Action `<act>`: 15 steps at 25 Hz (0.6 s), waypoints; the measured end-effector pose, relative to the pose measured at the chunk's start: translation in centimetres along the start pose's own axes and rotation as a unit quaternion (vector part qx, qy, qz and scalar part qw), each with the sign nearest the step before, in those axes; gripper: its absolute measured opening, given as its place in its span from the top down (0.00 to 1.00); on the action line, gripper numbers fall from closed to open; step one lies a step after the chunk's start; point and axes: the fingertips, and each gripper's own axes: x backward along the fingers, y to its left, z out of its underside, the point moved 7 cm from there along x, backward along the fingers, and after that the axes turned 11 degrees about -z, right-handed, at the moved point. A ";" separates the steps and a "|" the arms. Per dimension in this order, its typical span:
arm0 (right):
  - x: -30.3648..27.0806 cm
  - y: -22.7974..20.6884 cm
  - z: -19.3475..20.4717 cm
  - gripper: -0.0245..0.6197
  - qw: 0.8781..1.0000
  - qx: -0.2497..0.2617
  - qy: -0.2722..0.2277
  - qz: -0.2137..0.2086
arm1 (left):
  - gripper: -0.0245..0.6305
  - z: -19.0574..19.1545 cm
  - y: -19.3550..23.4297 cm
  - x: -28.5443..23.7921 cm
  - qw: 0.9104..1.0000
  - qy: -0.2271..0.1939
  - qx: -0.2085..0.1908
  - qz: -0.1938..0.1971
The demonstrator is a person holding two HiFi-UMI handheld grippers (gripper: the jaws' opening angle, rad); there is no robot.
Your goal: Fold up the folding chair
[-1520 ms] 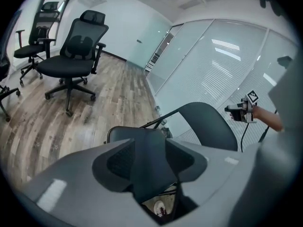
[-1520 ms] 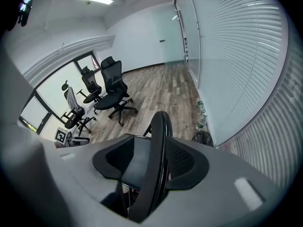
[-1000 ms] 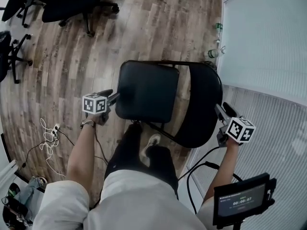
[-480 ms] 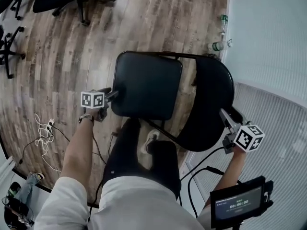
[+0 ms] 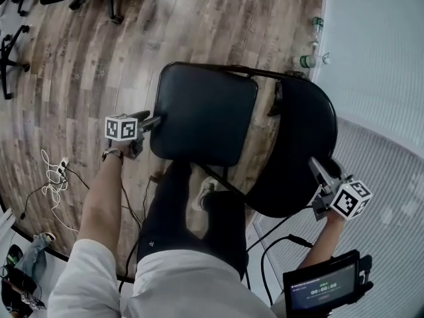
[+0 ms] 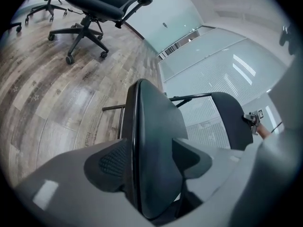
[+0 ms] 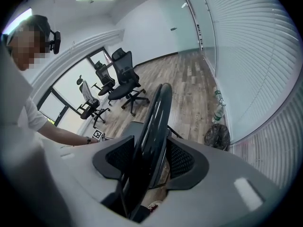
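**Seat loose, back held: setting up the fold**

Closest to us, our shoe (image 5: 209, 194) sits by the frame (image 5: 222, 181) of the chair (image 5: 228, 105). The chair stands open on the floor (image 5: 199, 25) right in front of our knees, with the wall (image 5: 371, 58) at its right. We would keep that foot clear of the frame before anything swings.

The left gripper (image 5: 159, 120) is at the left edge of the seat (image 5: 199, 114). Its jaws have just been opening and now stand wide. The rim lies between them but, as we read it, is not pinched. The right gripper (image 5: 318, 167) is clamped on the edge of the backrest (image 5: 295, 151), with a pad against each face.

We judge the fold barely begun. To do it well, we would close the left jaws on the rim, deep enough not to slide off the padding. We would hold the backrest steady with the right and carry the seat round its hinge in an arc, never forcing it straight.

The chair is black throughout. It has a padded square seat with rounded corners and a slight sheen, a broad curved backrest, and a thin dark frame between them.

Beyond it, bottles (image 5: 307, 61) stand by the wall, and office chairs (image 6: 102, 6) wait farther off.
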 end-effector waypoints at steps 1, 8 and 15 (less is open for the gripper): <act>0.0 0.1 0.0 0.63 1.000 0.001 0.000 -0.004 | 0.52 0.1 0.3 -0.4 1.000 0.001 0.002 0.003; -0.4 -0.2 -0.2 0.72 0.996 -0.050 -0.014 -0.073 | 0.51 -0.7 2.0 -2.5 0.998 -0.016 0.045 0.049; -0.1 0.3 -0.1 0.75 0.996 -0.032 -0.003 -0.086 | 0.51 0.4 2.2 -3.9 0.994 0.009 0.043 0.102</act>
